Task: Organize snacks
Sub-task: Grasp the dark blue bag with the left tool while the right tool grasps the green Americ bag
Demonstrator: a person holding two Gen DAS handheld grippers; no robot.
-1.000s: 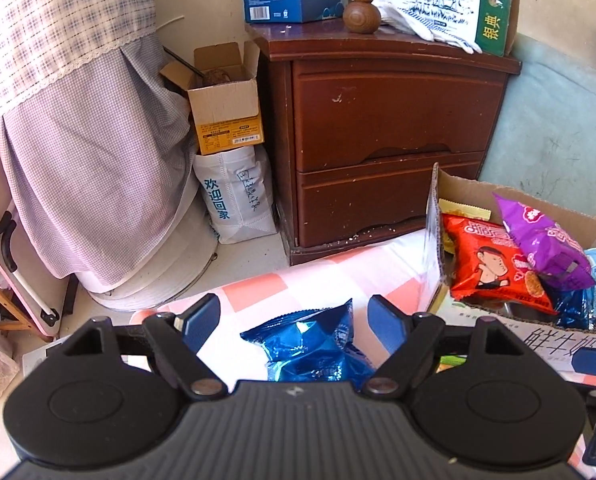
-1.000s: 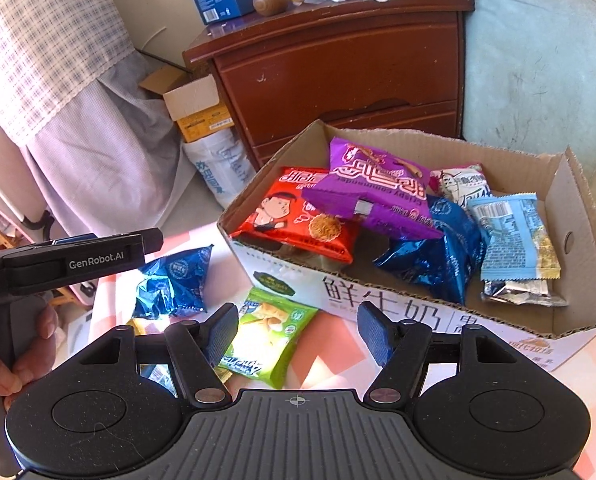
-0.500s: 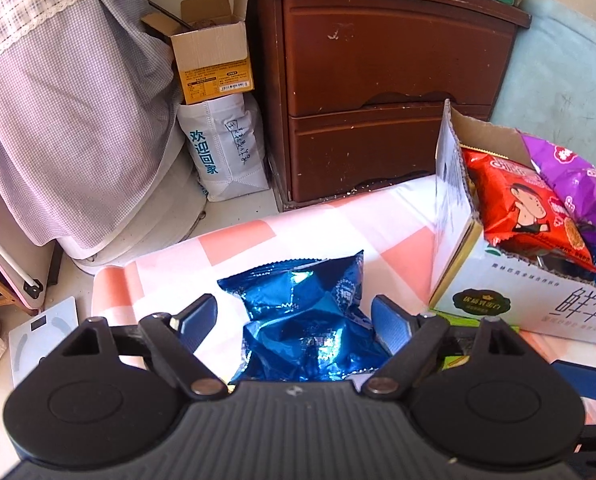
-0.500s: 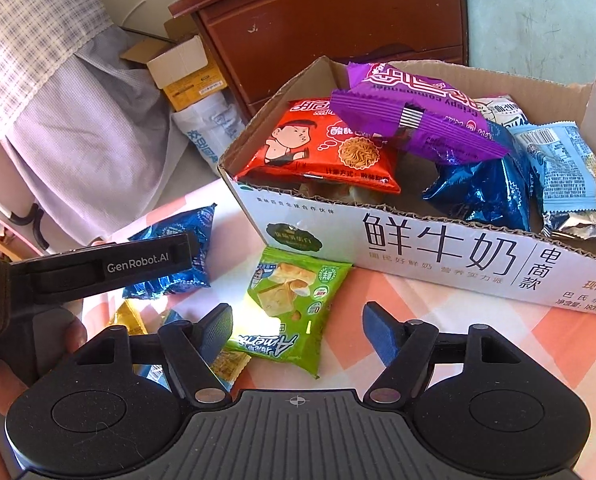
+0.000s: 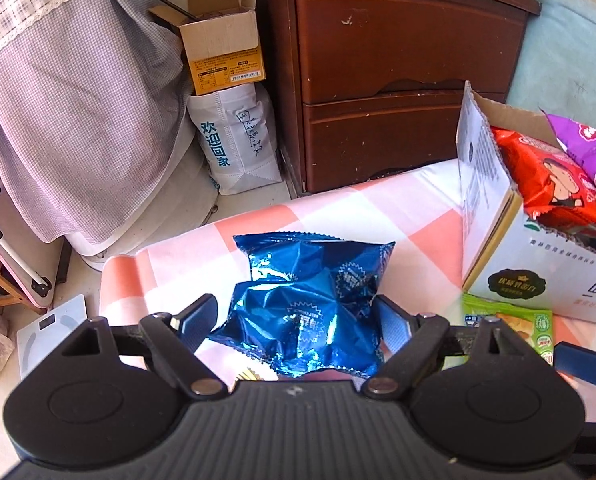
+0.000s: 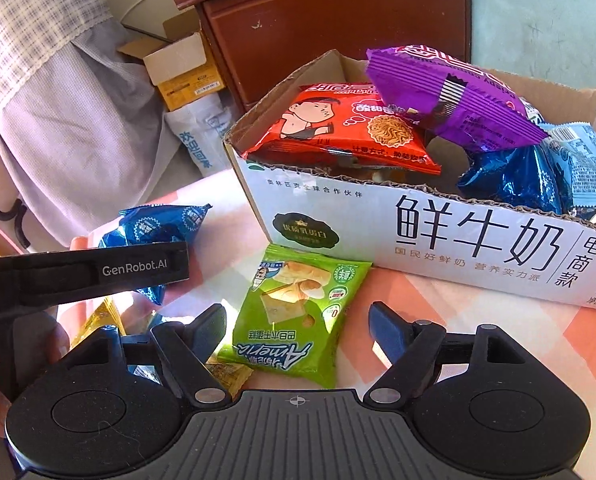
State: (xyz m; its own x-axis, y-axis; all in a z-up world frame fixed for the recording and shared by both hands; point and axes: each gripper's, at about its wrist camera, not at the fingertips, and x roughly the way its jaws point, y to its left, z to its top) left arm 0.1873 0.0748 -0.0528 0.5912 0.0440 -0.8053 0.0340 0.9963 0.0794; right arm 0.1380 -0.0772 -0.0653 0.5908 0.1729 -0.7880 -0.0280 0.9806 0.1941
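A crinkled blue foil bag (image 5: 302, 304) lies on the pink-checked tablecloth (image 5: 338, 212). My left gripper (image 5: 294, 322) is open astride it, the left finger standing clear of the foil. A green snack pack (image 6: 294, 316) lies in front of the white cardboard box (image 6: 418, 232). My right gripper (image 6: 298, 332) straddles the pack; its jaws are opening and do not press on it. Inside the box are a red noodle pack (image 6: 350, 128), a purple pack (image 6: 450, 96), another blue bag (image 6: 514, 180) and a pale blue pack (image 6: 590, 160).
A yellow packet (image 6: 98, 320) lies partly hidden under the left tool's black body (image 6: 98, 268), which a hand (image 6: 18, 360) holds. Past the table's far edge stand a dark wooden nightstand (image 5: 398, 60), a small carton (image 5: 226, 52), a white bag (image 5: 234, 144) and checked cloth (image 5: 78, 120).
Both grippers have come down toward the table. The blue bag now sits between the left fingers and the green pack between the right fingers. The right jaws stand wider.
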